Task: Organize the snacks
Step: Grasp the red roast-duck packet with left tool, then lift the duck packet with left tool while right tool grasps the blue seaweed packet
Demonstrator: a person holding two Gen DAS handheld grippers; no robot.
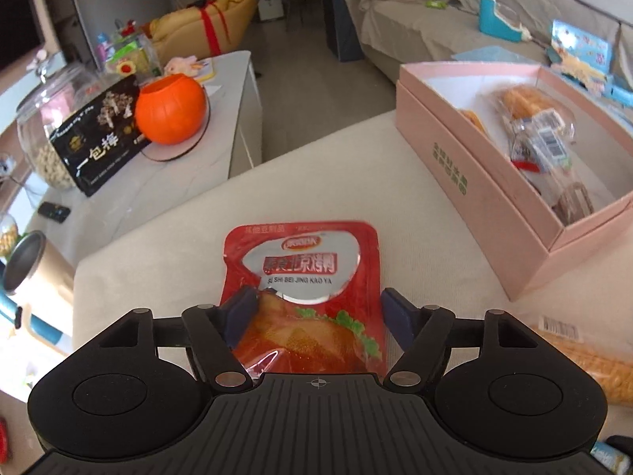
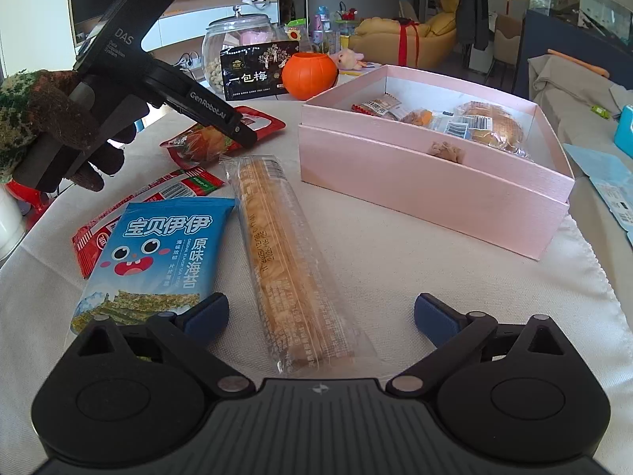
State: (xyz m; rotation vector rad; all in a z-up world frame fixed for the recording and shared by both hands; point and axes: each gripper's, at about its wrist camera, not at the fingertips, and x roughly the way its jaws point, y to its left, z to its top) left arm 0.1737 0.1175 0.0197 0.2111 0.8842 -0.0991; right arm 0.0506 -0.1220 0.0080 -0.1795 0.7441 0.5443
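Your left gripper [image 1: 316, 312] sits over the red foil roast-duck snack pouch [image 1: 304, 277], its blue pads spread to either side of the packet; whether they touch it, you cannot tell. The pouch lies flat on the cream tablecloth [image 1: 178, 229], with the open pink cardboard box [image 1: 467, 182] to its right, already holding several wrapped snacks. Your right gripper [image 2: 321, 312] hangs open above the long clear-wrapped biscuit stick [image 2: 285, 253], not touching it. Just left of that stick lies a blue seaweed packet [image 2: 162, 253], overlapping a red-striped sausage packet [image 2: 150, 198] (both well apart from the box). Behind the cloth stand an orange plastic pumpkin [image 2: 310, 75], a black plum bag [image 2: 257, 71] and a glass jar [image 2: 233, 39].
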